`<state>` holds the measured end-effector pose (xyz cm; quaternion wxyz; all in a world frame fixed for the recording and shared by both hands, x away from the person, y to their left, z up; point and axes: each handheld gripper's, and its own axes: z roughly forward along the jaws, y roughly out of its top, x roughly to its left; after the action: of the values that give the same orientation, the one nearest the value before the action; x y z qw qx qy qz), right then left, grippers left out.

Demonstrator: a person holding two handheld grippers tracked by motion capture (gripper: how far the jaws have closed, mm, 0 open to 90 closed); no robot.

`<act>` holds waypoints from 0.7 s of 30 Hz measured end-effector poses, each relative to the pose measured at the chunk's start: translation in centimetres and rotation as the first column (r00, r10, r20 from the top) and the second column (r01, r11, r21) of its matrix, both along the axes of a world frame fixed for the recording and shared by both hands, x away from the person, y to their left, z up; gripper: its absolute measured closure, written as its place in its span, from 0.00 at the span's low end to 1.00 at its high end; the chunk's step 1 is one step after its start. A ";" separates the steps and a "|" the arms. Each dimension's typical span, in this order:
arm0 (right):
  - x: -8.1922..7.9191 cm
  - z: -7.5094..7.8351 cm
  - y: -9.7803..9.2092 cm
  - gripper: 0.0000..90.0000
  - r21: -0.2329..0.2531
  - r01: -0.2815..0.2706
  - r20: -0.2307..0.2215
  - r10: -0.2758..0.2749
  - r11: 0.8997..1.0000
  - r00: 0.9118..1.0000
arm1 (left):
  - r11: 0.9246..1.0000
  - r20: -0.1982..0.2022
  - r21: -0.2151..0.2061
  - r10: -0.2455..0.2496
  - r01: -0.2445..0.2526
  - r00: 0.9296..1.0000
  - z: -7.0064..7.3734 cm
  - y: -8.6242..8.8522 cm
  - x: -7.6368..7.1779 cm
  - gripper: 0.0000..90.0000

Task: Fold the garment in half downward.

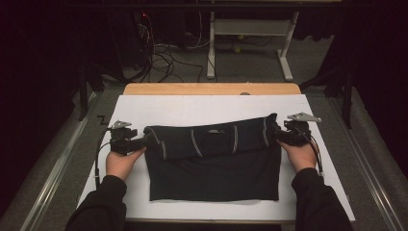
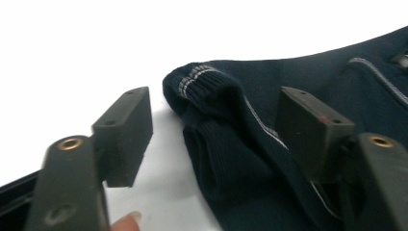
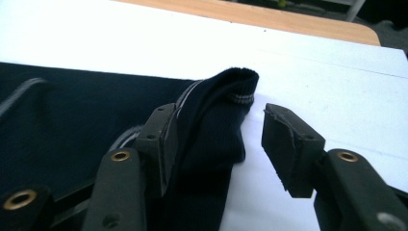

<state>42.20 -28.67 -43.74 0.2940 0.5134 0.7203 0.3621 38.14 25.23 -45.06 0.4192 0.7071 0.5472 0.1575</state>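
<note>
A dark navy garment (image 1: 214,166) with thin pale stripes lies folded on the white board (image 1: 192,108), its upper part rolled over into a band. My left gripper (image 1: 144,140) is at the band's left end. In the left gripper view this gripper (image 2: 216,113) is open, with a ribbed cuff (image 2: 199,86) lying between the jaws. My right gripper (image 1: 277,131) is at the band's right end. In the right gripper view it (image 3: 216,127) is open too, and a raised ribbed corner (image 3: 226,96) leans against its left pad (image 3: 161,137).
The white board covers a wooden table whose far edge (image 1: 211,89) shows behind it. Bare board lies beyond the garment and at both sides. On the floor behind are cables (image 1: 161,57) and a white table frame (image 1: 250,29). Metal rails run along both sides.
</note>
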 end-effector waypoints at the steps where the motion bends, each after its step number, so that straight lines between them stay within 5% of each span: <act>1: -0.5 0.0 -0.1 0.52 0.004 -0.010 0.003 0.010 1.000 1.000 | 1.000 0.008 -0.009 -0.025 0.026 1.000 0.1 -0.2 -0.5 0.29; 3: -1.6 -0.1 0.0 0.51 0.022 -0.045 0.004 0.045 0.999 0.999 | 0.995 0.013 -0.017 -0.093 0.094 0.996 0.0 -1.1 -1.5 0.29; 6: -2.7 -0.8 0.5 0.51 0.034 -0.111 -0.011 0.112 0.993 0.994 | 0.977 -0.010 -0.008 -0.212 0.212 0.977 -0.7 -2.8 -2.2 0.35; 11: -2.6 -2.2 2.1 0.52 0.025 -0.154 -0.046 0.155 0.988 0.987 | 0.962 -0.063 0.035 -0.269 0.272 0.961 -1.8 -5.0 -1.7 0.48; 14: -2.2 -2.6 2.7 0.62 0.014 -0.153 -0.074 0.154 0.988 0.985 | 0.960 -0.076 0.034 -0.275 0.278 0.959 -2.1 -5.2 -1.6 0.64; 17: -2.4 -2.6 2.6 0.85 0.011 -0.178 -0.082 0.178 0.984 0.981 | 0.953 -0.063 0.059 -0.293 0.296 0.954 -2.2 -5.7 -1.8 0.78; 21: -3.1 -1.8 2.8 0.89 -0.007 -0.194 -0.040 0.193 0.981 0.980 | 0.966 -0.001 0.045 -0.256 0.255 0.967 -1.2 -5.2 -2.0 0.80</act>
<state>39.11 -25.91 -45.57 0.2461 0.4464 0.7744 0.3747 36.17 19.98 -46.23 0.4215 0.7805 0.4469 0.1160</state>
